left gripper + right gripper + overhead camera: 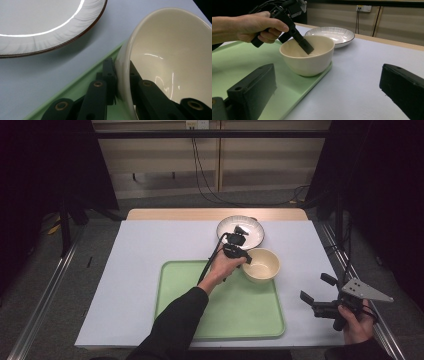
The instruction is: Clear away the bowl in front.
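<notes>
A cream bowl (pixel 261 265) (pixel 170 57) (pixel 307 61) sits at the far right corner of the green tray (pixel 235 315) (pixel 75 87) (pixel 237 65). My left gripper (pixel 246 259) (pixel 120 65) (pixel 305 46) is shut on the bowl's near-left rim, one jaw inside the wall and one outside. Just beyond the bowl, a white plate (pixel 252 227) (pixel 37 22) (pixel 334 35) with a dark rim lies on the pale mat. My right gripper (pixel 316 287) (pixel 327 82) hangs open at the table's right front, holding nothing and well apart from the bowl.
The tray lies on a pale mat (pixel 145 255) covering most of the wooden table (pixel 175 214). Cables (pixel 205 175) hang from the back wall to the floor. Dark curtains flank both sides.
</notes>
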The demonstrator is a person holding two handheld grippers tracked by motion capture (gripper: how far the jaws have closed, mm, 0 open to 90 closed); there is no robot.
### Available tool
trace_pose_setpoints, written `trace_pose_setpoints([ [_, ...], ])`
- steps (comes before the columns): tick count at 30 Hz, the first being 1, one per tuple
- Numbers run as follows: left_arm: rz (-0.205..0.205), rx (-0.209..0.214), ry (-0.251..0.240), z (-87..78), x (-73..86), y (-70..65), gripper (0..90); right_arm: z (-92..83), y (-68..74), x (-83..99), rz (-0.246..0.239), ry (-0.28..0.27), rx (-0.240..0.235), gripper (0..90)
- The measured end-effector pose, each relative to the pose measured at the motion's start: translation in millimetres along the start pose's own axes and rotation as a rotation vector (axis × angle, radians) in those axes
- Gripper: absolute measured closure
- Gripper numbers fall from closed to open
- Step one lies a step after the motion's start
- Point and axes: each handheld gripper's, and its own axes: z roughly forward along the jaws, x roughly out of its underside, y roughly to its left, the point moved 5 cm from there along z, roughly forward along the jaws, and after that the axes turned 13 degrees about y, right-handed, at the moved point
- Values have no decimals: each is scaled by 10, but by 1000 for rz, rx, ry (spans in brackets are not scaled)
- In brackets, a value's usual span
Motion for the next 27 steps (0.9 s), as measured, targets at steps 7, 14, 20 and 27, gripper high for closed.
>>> trace_pose_setpoints([
  [7, 18, 13, -3, 16, 7, -2, 795, -5, -4, 2, -9, 2, -2, 2],
  [14, 86, 17, -37, -29, 20, 2, 668, -1, -4, 4, 1, 5, -3, 2],
  [20, 167, -24, -104, -112, 14, -35, 429, -1, -1, 1, -1, 1, -2, 2],
  [27, 156, -68, -163, -114, 1, -19, 138, -6, -12, 2, -8, 1, 1, 2],
])
